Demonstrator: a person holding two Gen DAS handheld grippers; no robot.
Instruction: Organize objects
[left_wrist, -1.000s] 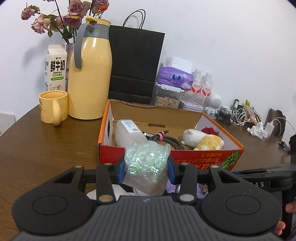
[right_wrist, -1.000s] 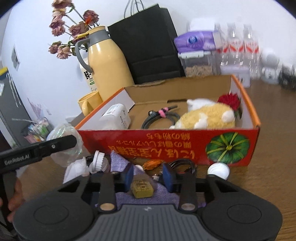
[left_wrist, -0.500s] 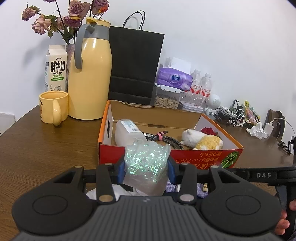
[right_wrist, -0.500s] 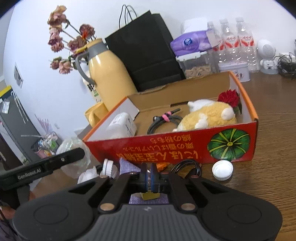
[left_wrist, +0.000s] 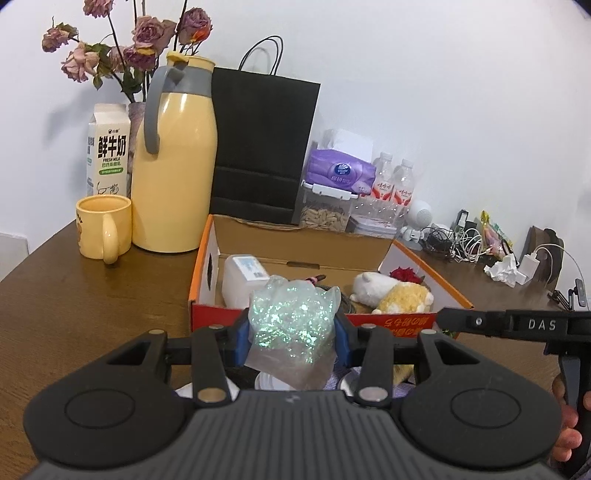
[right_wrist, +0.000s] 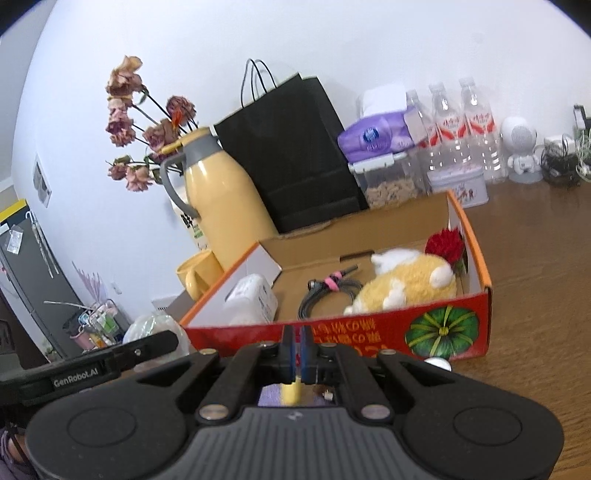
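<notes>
**Glitter bag and yellow piece held before the orange box**

Iridescent plastic fills the left wrist view: the left gripper (left_wrist: 291, 338) is clamped on a crumpled glitter bag (left_wrist: 291, 328), its blue pads pressing both sides. Just behind stands the orange cardboard box (left_wrist: 413, 320) on the wooden table (left_wrist: 81, 295), holding a white container (left_wrist: 242, 280), a coiled cable (left_wrist: 345, 297), a plush toy (left_wrist: 391, 293) and a red flower (left_wrist: 404, 274). A yellow mug (left_wrist: 103, 230) and yellow thermos (left_wrist: 173, 166) stand left of the box, a black paper bag (left_wrist: 262, 147) behind it.

From the right wrist view, the right gripper (right_wrist: 297, 354) has its jaws pinched together on a small yellow piece (right_wrist: 290, 393) that hangs below the pads, blurred, over a purple cloth (right_wrist: 269, 394). It sits near the box's red front wall. A white cap (right_wrist: 437, 363) lies at the box's foot.
</notes>
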